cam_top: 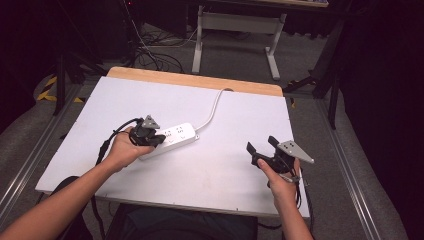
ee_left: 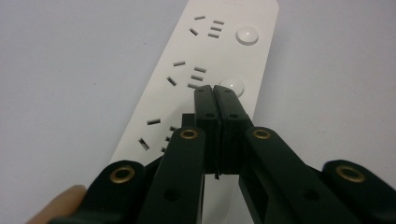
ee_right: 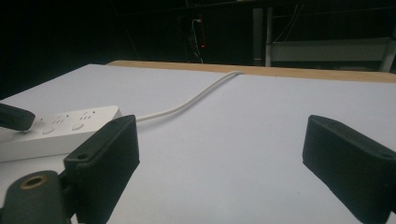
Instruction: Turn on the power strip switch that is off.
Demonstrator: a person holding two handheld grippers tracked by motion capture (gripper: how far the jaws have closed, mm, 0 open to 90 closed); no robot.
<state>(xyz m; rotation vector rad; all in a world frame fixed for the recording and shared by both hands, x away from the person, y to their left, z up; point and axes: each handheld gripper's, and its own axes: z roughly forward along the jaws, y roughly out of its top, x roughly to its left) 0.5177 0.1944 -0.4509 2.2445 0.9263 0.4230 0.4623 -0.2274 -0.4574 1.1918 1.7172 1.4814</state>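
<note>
High view: the power strip (cam_top: 172, 139) lies left of centre on the table (cam_top: 235, 165), its long axis running lower left to upper right, its cord (cam_top: 214, 107) leading up. The left gripper (cam_top: 159, 140) sits over it; the right gripper (cam_top: 261, 146) is well apart, lower right.

Left gripper view: jaws pressed together, holding nothing, tips at the middle button (ee_left: 232, 86).

Right gripper view: jaws wide, the strip (ee_right: 60, 129) far left.

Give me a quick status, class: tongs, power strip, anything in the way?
Left tongs shut, tips at the power strip's middle round button. Right tongs open, empty, off to the side. White cord trails to the table's far edge; nothing blocking.
</note>
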